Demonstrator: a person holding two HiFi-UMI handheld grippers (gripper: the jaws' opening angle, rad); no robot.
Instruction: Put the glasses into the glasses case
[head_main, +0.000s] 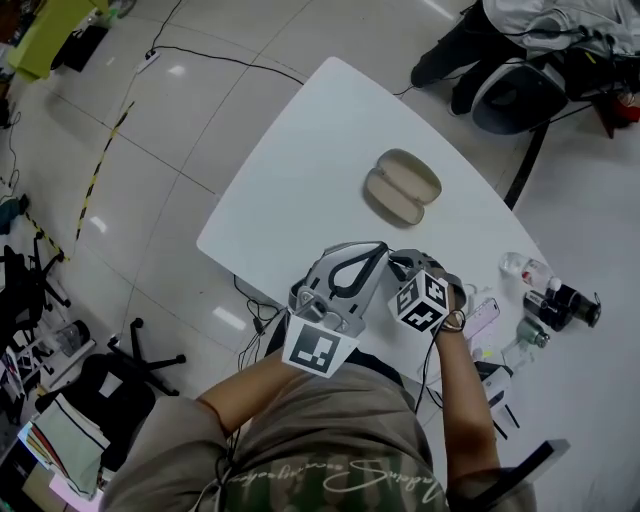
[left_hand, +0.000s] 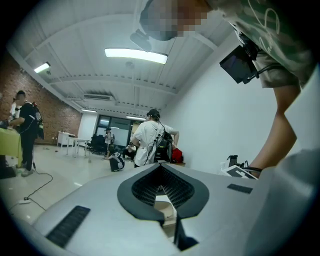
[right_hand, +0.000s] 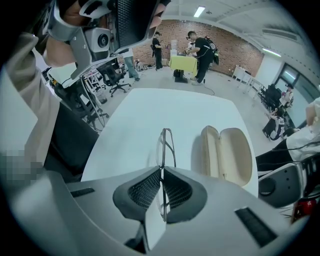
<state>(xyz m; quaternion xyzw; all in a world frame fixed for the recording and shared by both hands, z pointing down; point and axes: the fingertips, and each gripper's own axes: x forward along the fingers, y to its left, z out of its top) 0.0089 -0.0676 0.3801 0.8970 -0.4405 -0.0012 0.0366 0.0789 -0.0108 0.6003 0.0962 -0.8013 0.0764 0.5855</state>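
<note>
A beige glasses case (head_main: 403, 187) lies open on the white table (head_main: 300, 170), its lid folded back. My right gripper (right_hand: 161, 170) is shut on thin metal-framed glasses (right_hand: 167, 145), which stick out edge-on over the table, left of the open case (right_hand: 227, 152). In the head view that gripper (head_main: 405, 264) is at the table's near edge, well short of the case. My left gripper (head_main: 358, 262) is beside it, tilted up off the table. In its own view the left gripper (left_hand: 161, 169) is shut with nothing in it and faces the room and ceiling.
Small bottles and other bits (head_main: 550, 300) lie on the floor right of the table. A chair with clothes (head_main: 515, 90) stands past the far corner. A cable (head_main: 230, 60) runs across the floor. People (right_hand: 200, 50) stand far off in the room.
</note>
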